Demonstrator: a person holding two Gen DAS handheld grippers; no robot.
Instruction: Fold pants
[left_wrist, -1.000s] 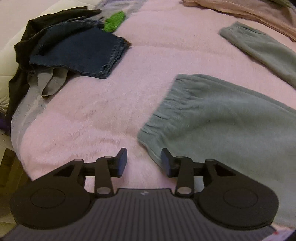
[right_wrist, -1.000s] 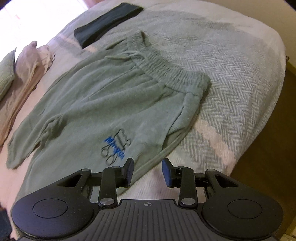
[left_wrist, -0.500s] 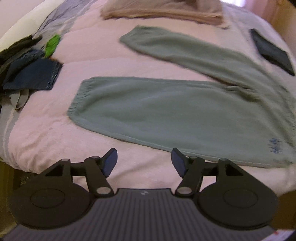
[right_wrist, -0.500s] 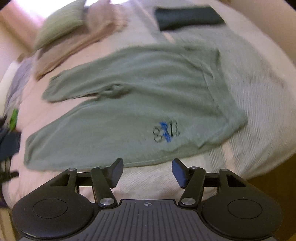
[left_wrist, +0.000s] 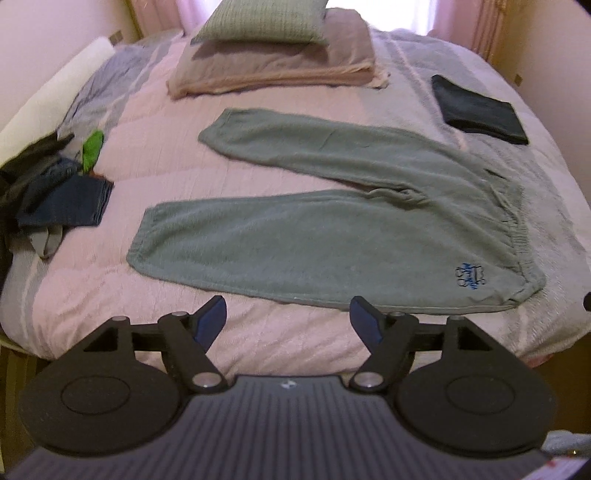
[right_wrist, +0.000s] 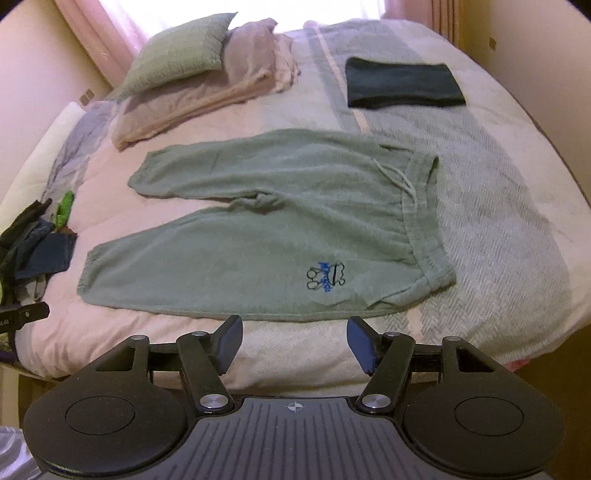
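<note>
Across the pink bed (left_wrist: 258, 173) we see the grey-green pants (left_wrist: 332, 236) spread flat, legs apart. Our left gripper (left_wrist: 288, 317) and right gripper (right_wrist: 293, 336) hover near the bed's edge, jaws just opened wide, nothing between them.

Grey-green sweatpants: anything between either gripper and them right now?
Nothing visible. The grey-green sweatpants lie spread flat on the pink quilted bedspread, with only bare bedding between them and the open left gripper and the open right gripper. The folded black cloth lies beyond them.
</note>
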